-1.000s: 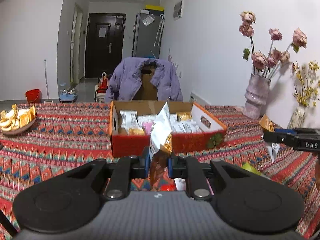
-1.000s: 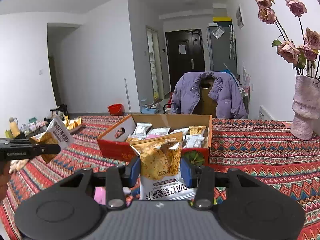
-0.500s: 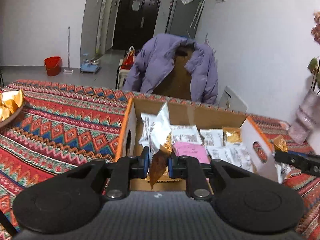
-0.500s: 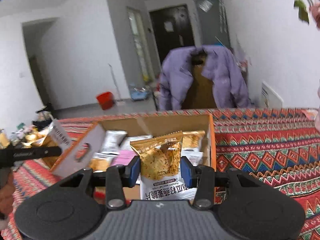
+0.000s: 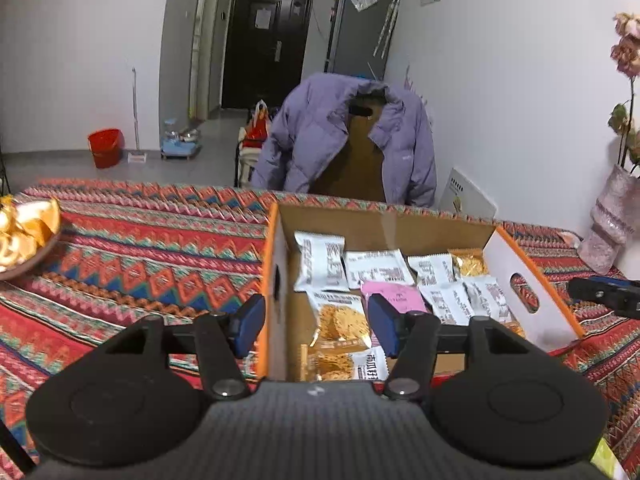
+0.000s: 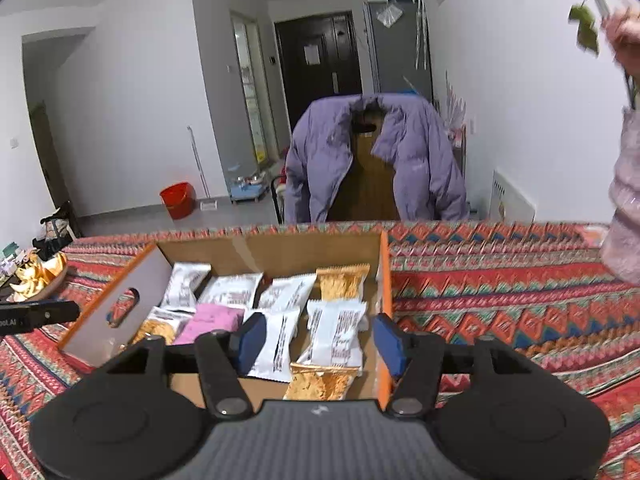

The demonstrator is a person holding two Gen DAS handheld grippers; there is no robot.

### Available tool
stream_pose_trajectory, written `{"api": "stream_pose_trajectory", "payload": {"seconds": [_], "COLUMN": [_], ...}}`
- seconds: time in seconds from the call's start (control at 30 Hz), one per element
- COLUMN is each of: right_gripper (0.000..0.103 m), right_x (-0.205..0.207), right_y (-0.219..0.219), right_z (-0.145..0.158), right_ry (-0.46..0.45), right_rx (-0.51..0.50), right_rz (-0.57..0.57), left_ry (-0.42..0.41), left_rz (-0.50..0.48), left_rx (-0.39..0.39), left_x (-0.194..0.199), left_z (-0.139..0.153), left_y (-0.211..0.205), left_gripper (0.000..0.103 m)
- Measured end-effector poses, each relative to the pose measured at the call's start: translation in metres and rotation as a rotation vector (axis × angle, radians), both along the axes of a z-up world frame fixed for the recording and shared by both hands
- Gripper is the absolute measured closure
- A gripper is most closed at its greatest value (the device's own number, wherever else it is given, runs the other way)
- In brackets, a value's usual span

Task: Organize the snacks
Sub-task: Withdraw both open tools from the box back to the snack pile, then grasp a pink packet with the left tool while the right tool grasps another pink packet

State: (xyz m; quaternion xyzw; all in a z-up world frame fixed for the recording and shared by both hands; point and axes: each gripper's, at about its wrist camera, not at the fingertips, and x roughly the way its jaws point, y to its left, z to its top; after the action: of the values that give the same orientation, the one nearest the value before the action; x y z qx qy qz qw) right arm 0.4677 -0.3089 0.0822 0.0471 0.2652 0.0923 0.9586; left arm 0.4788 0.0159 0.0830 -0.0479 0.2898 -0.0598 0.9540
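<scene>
An open cardboard box (image 5: 384, 224) with orange edges sits on the patterned tablecloth and holds several snack packets. My left gripper (image 5: 316, 326) is open and empty over the box's near left corner, above an orange cookie packet (image 5: 340, 320) lying inside. My right gripper (image 6: 316, 342) is open and empty over the box's (image 6: 280, 254) near right part, above a white packet (image 6: 336, 330) and an orange packet (image 6: 318, 382). A pink packet (image 5: 394, 296) lies mid-box, also in the right wrist view (image 6: 212, 320). Each view shows the other gripper's tip at its edge.
A dish of orange peel (image 5: 24, 236) sits at the table's left. A pink vase with dried roses (image 5: 612, 224) stands at the right, close to the right gripper (image 6: 624, 216). A chair draped with a purple jacket (image 5: 348, 140) stands behind the table.
Both grippers moved forward over the box and opened. The packets they held now lie in the box.
</scene>
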Motion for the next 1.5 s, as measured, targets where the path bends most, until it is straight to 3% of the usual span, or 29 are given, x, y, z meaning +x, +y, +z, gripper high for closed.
{"api": "stream_pose_trajectory", "payload": {"seconds": [0.17, 0.37, 0.6, 0.67, 0.77, 0.93, 1.17, 1.37, 1.5], "right_gripper": [0.028, 0.018, 0.010, 0.010, 0.010, 0.010, 0.010, 0.010, 0.010], "right_x": [-0.052, -0.140, -0.241, -0.263, -0.292, -0.317, -0.323, -0.310, -0.302], "right_y": [-0.004, -0.002, 0.012, 0.013, 0.014, 0.017, 0.010, 0.000, -0.005], "right_z": [0.026, 0.035, 0.009, -0.003, -0.026, -0.052, -0.055, -0.055, -0.056], "right_ry": [-0.040, -0.090, -0.127, -0.124, -0.104, -0.052, -0.062, -0.052, -0.037], "right_rx": [-0.037, -0.055, -0.105, -0.105, -0.084, -0.087, -0.083, -0.071, -0.083], "right_rz": [0.043, 0.100, 0.145, 0.136, 0.147, 0.172, 0.151, 0.118, 0.100], "left_ry": [-0.060, -0.132, -0.130, -0.126, -0.074, -0.030, -0.046, -0.032, -0.032], "left_rz": [-0.029, -0.064, -0.108, -0.096, -0.099, -0.127, -0.164, -0.149, -0.139], "left_rx": [0.014, 0.042, 0.058, 0.042, 0.026, 0.106, 0.114, 0.113, 0.222], "left_x": [-0.054, -0.144, -0.239, -0.263, -0.289, -0.305, -0.300, -0.257, -0.222], "left_z": [0.024, 0.031, 0.007, -0.003, -0.022, -0.044, -0.045, -0.053, -0.070], "left_y": [0.005, -0.002, -0.020, -0.025, -0.036, -0.055, -0.074, -0.105, -0.137], "left_gripper": [0.033, 0.022, 0.017, 0.010, 0.009, 0.009, 0.009, 0.009, 0.007]}}
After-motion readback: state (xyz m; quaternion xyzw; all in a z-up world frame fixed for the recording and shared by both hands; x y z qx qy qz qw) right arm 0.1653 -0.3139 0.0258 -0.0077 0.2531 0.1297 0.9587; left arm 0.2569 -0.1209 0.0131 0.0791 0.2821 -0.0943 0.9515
